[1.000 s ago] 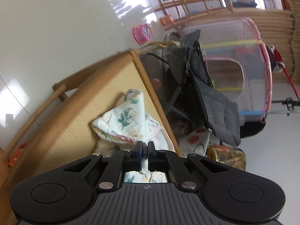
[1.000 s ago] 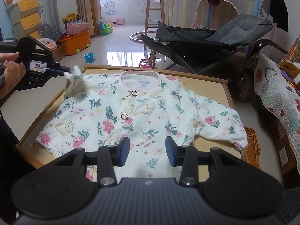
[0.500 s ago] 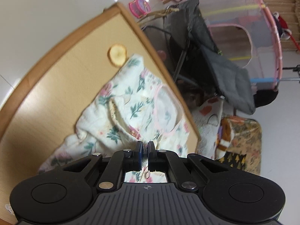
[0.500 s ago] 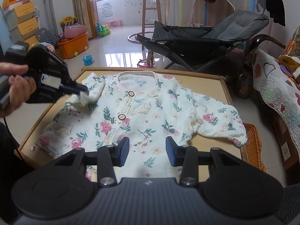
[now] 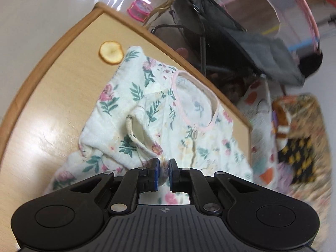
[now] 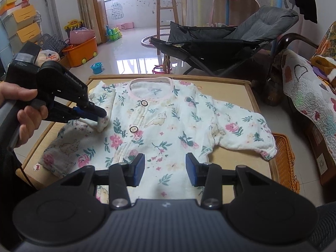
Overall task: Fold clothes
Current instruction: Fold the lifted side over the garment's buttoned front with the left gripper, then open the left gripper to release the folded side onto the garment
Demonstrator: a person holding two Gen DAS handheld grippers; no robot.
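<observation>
The left gripper (image 6: 100, 113) is seen low over the left half of a floral baby top (image 6: 168, 130), its tips at the folded-in cuff of the left sleeve (image 6: 103, 124). Its jaws are opening: in the left wrist view a narrow gap is shown between the blue pads (image 5: 155, 175), and no cloth is seen between them there, while from the right wrist view the tips are met by the bunched cuff (whether cloth is touched by the pads at this instant cannot be told). The tool is gripped by a hand (image 6: 23, 113) at the left edge.

The right gripper (image 6: 165, 171) is held above the near hem of the top, its jaws spread well apart and nothing caught between them; only the fabric below is seen through the gap.

The top is laid face up on a low wooden table (image 6: 237, 90), pink-trimmed neckline (image 6: 151, 82) towards the far edge and two buttons (image 6: 133, 129) down the front. The left sleeve is doubled inward onto the chest, and the right sleeve (image 6: 247, 134) is stretched out flat towards the right edge of the table.

A round pale patch (image 5: 110, 52) is seen on the bare tabletop just beside the shoulder. Beyond the table a dark grey reclining seat (image 6: 220, 42) is placed, and an orange tub (image 6: 80, 51) is set on the tiled floor.
</observation>
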